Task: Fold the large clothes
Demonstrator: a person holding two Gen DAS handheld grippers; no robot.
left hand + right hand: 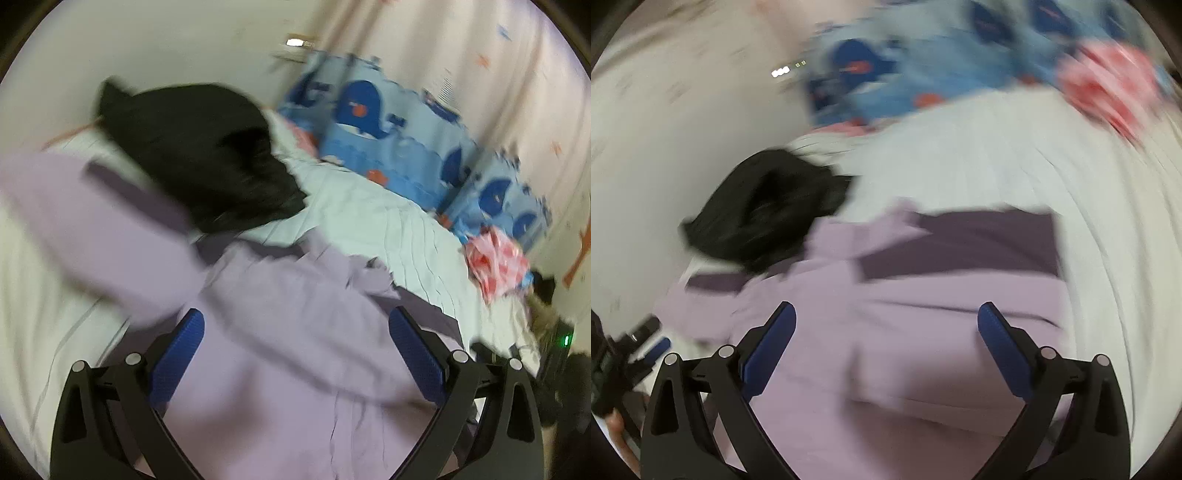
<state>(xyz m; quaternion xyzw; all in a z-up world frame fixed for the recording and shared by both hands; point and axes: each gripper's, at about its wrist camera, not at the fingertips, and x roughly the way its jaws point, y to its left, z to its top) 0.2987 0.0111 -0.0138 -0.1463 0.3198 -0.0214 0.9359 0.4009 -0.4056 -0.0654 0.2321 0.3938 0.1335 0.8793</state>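
Scene: a bed (388, 229) with a pale ribbed cover; both views are blurred.
Garment: a lilac garment (280, 332) lies spread on the bed under both grippers, with darker purple bands (964, 243) across it.
Garment place, left view: it fills the frame from 6 o'clock up to the centre, and one lilac part reaches out toward 9 o'clock.
Garment place, right view: it covers the lower half, with the widest dark band just above centre toward 3 o'clock.
Left gripper (295, 325): jaws released, spread wide, blue pads apart; the lilac cloth shows in the gap, but no pad presses on it.
Right gripper (886, 321): jaws released and standing wide, nothing pinched between the pads; lilac cloth lies beyond and below them.
Black cloth (195, 155): a dark bundle at the garment's far edge, toward 11 o'clock in the left view and 10 o'clock in the right view; whether it rests on the lilac fabric is hard to tell.
Whale bedding (399, 140): blue fabric printed with whales, piled along the far side of the bed at 1 o'clock, against a pale curtain (461, 55).
Pink cloth (495, 262): a pink-and-white crumpled piece at 3 o'clock in the left view, beside the whale bedding.
Other gripper seen: the left one's dark frame shows at 8 o'clock in the right view, blurred.
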